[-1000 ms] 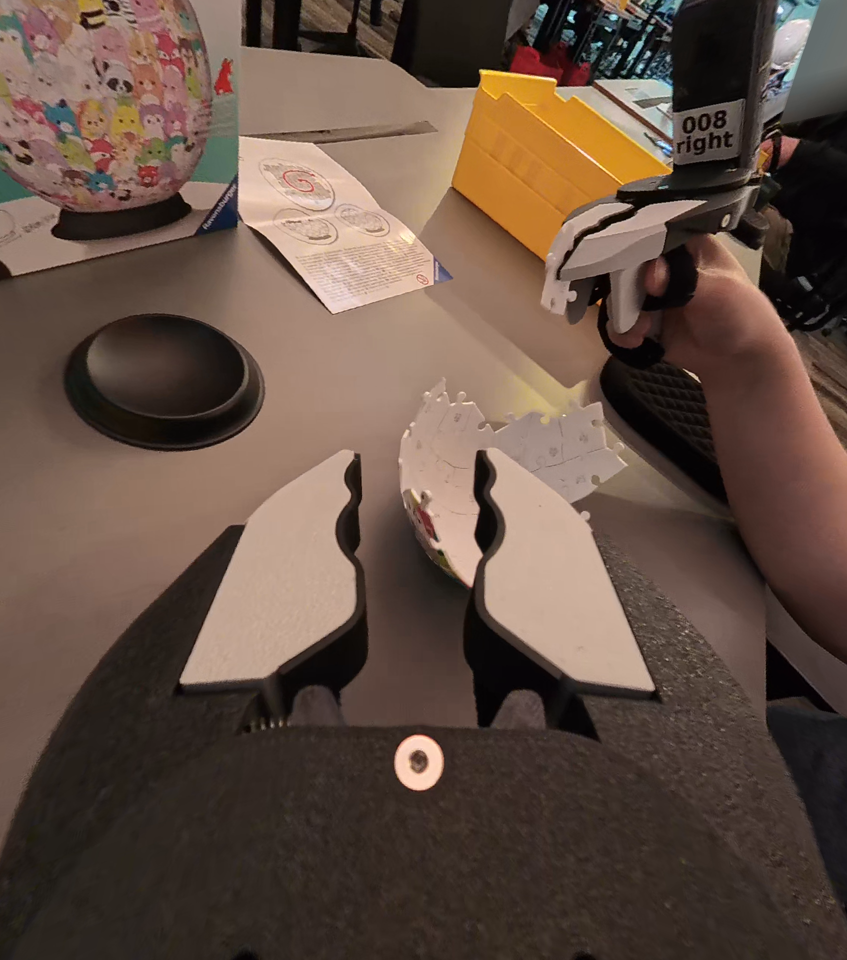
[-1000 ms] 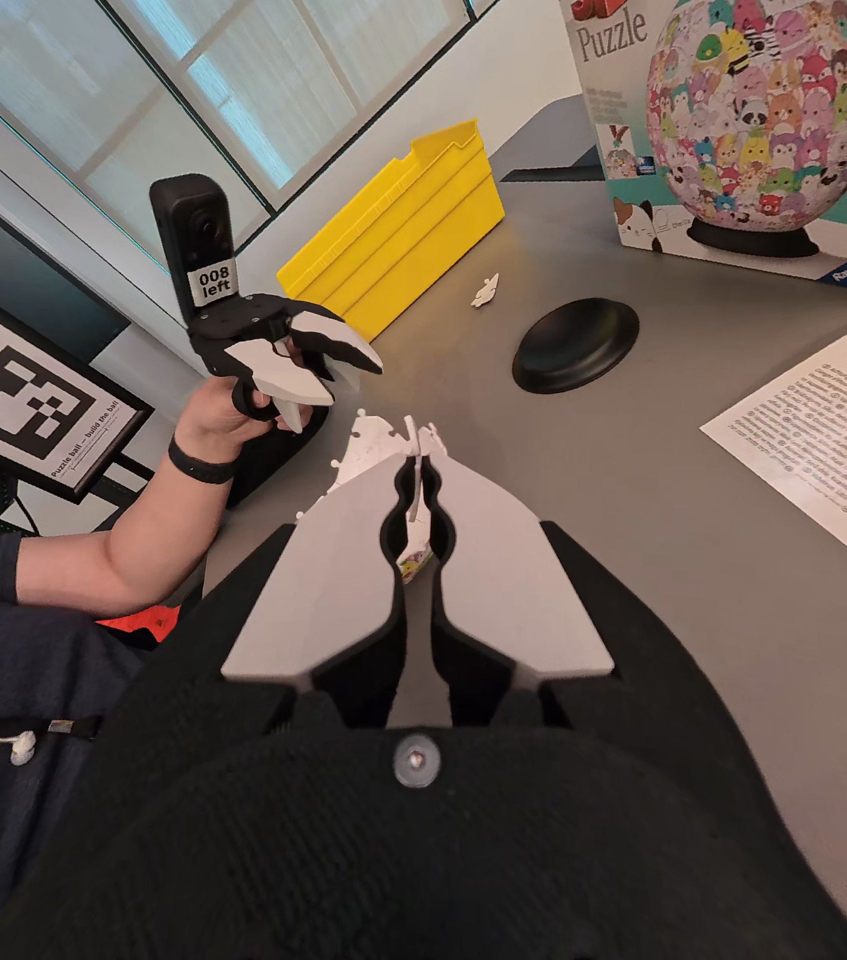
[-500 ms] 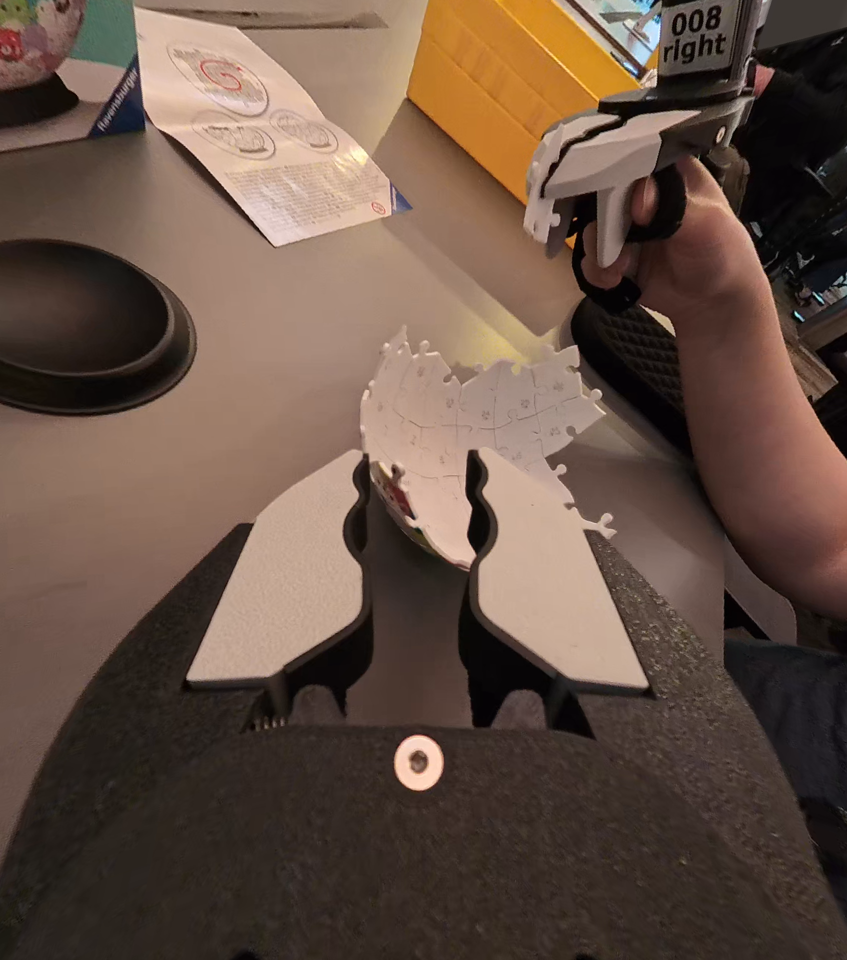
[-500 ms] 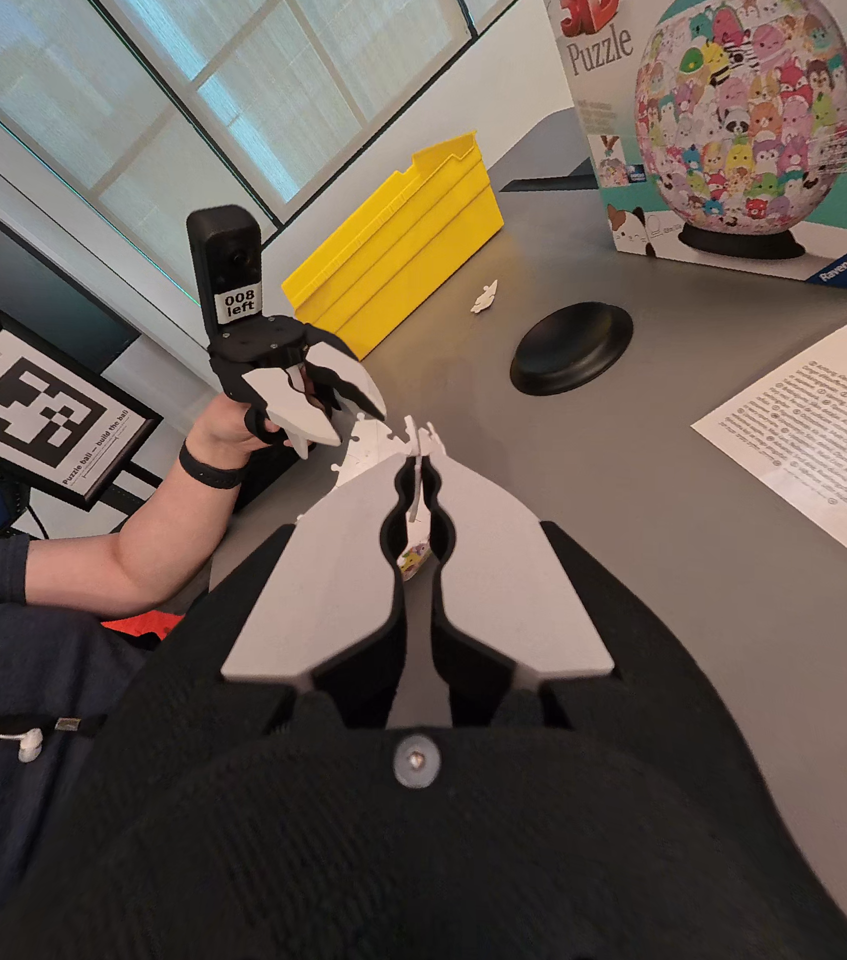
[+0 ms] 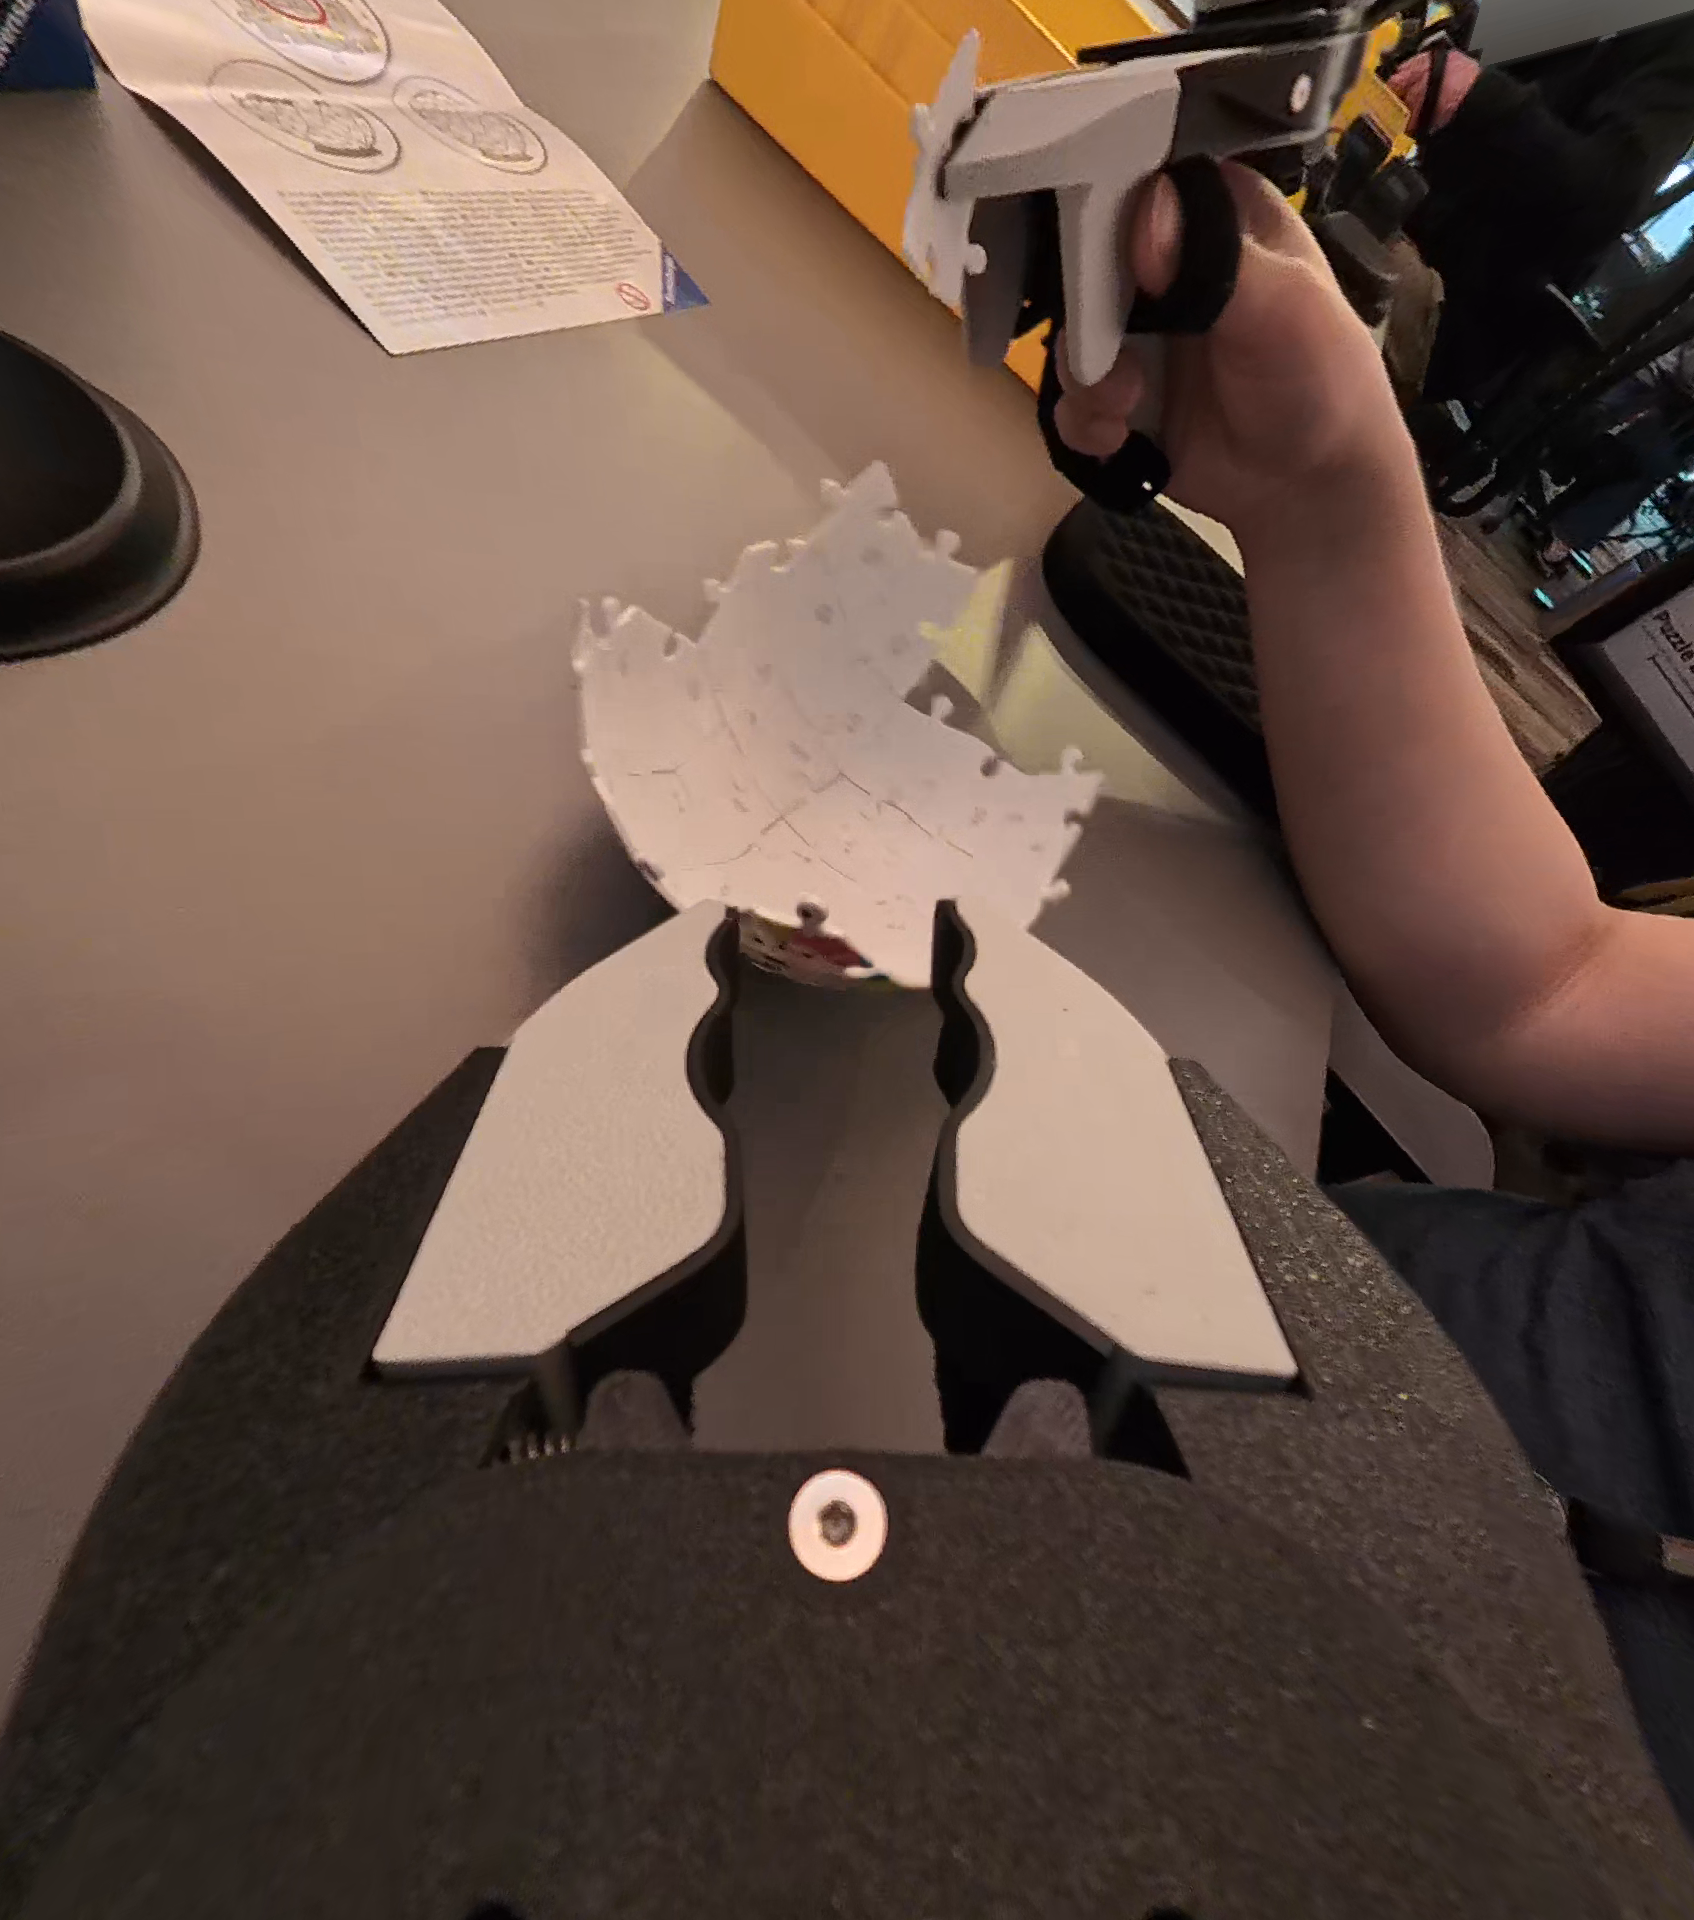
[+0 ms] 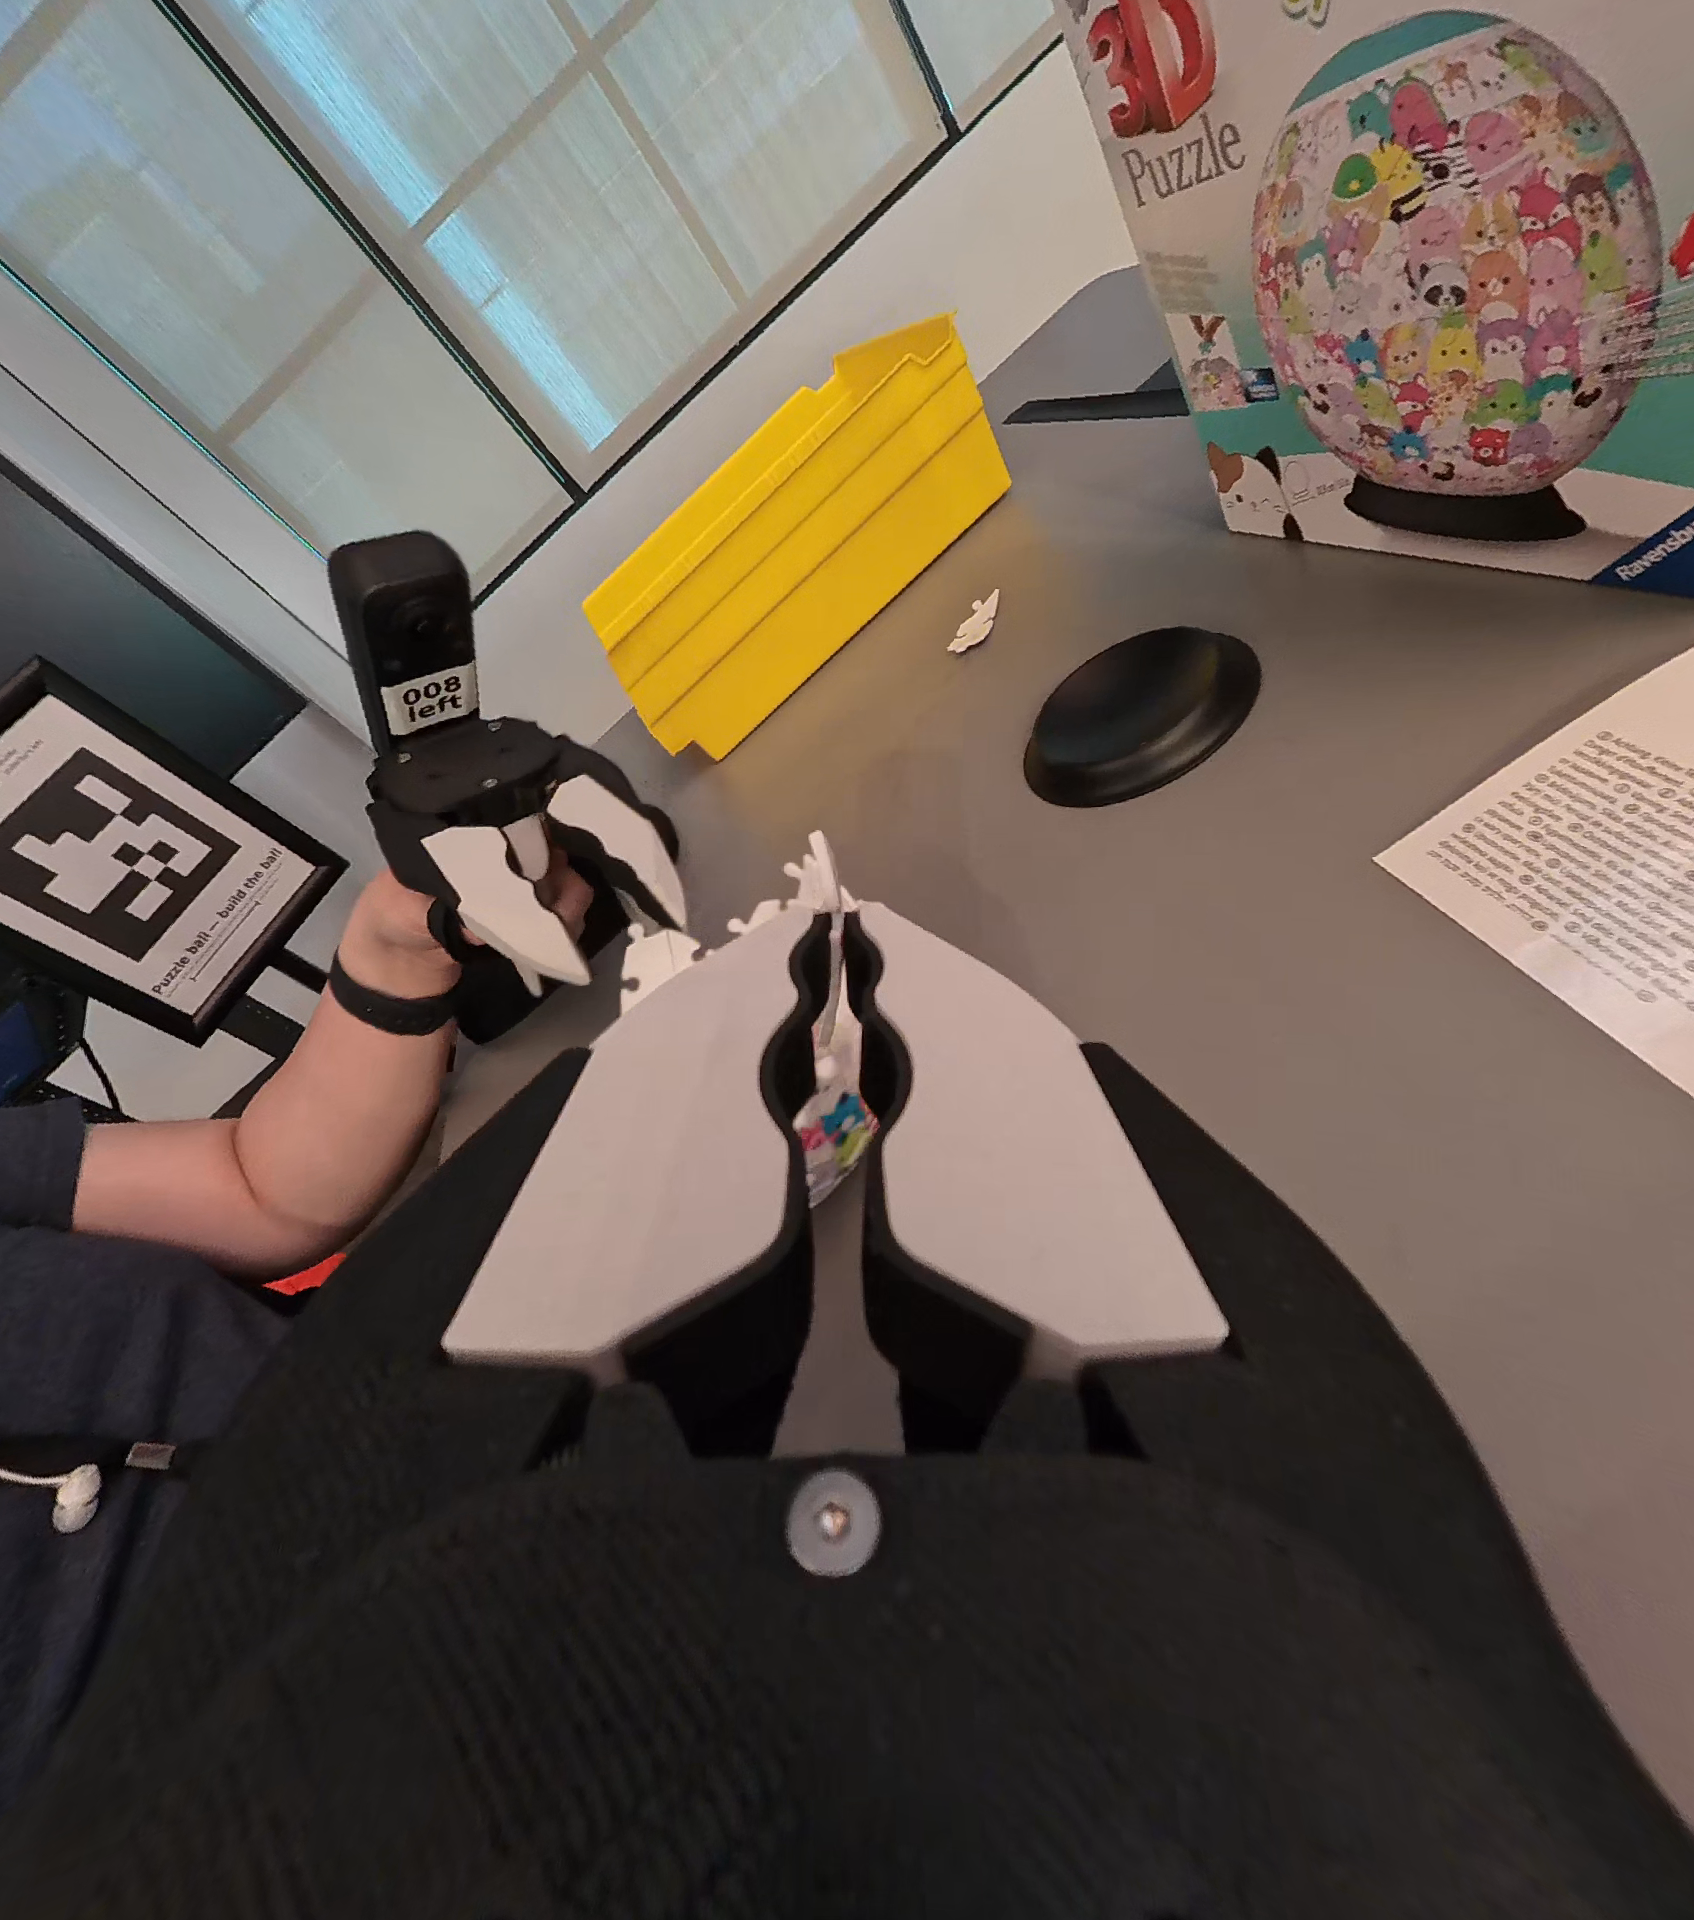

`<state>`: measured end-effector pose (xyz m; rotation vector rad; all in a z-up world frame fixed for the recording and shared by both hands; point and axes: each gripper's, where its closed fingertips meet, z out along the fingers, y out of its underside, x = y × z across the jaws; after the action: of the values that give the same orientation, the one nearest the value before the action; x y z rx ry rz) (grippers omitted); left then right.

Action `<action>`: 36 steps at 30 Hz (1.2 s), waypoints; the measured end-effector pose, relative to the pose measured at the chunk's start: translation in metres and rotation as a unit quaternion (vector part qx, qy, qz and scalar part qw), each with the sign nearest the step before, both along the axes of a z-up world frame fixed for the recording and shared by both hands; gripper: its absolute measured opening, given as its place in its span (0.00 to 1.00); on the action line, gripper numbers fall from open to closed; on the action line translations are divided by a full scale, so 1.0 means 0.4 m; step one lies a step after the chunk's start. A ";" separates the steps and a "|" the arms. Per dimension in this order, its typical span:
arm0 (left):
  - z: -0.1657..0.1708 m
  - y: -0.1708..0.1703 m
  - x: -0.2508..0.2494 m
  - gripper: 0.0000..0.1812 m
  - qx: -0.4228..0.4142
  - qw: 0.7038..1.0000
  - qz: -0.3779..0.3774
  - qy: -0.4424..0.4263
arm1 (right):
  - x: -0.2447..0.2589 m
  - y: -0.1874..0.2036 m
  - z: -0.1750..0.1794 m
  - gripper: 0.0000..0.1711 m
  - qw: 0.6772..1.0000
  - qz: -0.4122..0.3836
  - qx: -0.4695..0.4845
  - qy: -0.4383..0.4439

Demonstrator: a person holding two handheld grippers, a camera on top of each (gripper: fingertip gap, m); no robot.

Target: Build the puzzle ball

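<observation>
Puzzle-ball shell (image 5: 822,748), a curved bowl of joined pieces with the white backs facing up and a strip of coloured print showing under its near rim, sits on the grey tabletop (image 5: 303,831) just ahead of the left tool (image 5: 832,920). That tool's fingers stand moderately apart with nothing between them, their tips at the shell's near edge; whether they touch it cannot be told.

At 1 o'clock in the left wrist view the right tool (image 5: 942,182) is held up above the tabletop in a hand (image 5: 1227,405), clamped narrow on a single puzzle piece (image 5: 938,223) that juts from its tips. The right wrist view shows the same piece (image 6: 827,997) edge-on between the nearly closed fingers, white at the tip and coloured lower down.

In that view the left tool (image 6: 604,904) shows at 10 o'clock. A black round stand (image 6: 1144,717) lies at 1 o'clock, with a loose white piece (image 6: 975,623) beyond it, near a yellow bin (image 6: 801,561). The puzzle box (image 6: 1466,291) stands upright at 2 o'clock, and a printed instruction sheet (image 6: 1653,862) lies flat at 3 o'clock
</observation>
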<state>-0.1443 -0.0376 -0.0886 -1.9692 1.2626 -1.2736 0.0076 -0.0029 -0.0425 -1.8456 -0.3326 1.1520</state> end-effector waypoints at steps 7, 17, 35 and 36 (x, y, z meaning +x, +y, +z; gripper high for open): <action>0.000 -0.041 -0.004 0.19 0.018 1.000 -0.014 0.013 | 0.002 -0.002 0.002 0.02 1.000 -0.002 0.001 0.004; 0.042 -0.026 -0.013 0.19 0.030 0.999 0.003 -0.015 | 0.006 -0.008 -0.002 0.02 1.000 -0.001 -0.003 0.008; -0.057 0.146 0.089 0.27 0.085 0.992 0.003 0.096 | -0.018 -0.005 -0.037 0.02 0.999 0.020 -0.027 -0.003; -0.068 0.145 0.091 0.25 0.086 0.991 0.002 0.106 | -0.017 -0.006 -0.037 0.02 0.999 0.019 -0.027 -0.005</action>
<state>-0.1081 0.0205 -0.1159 -2.0199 1.4167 -0.9362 0.0008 -0.0051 -0.0574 -1.8998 -0.3477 1.1889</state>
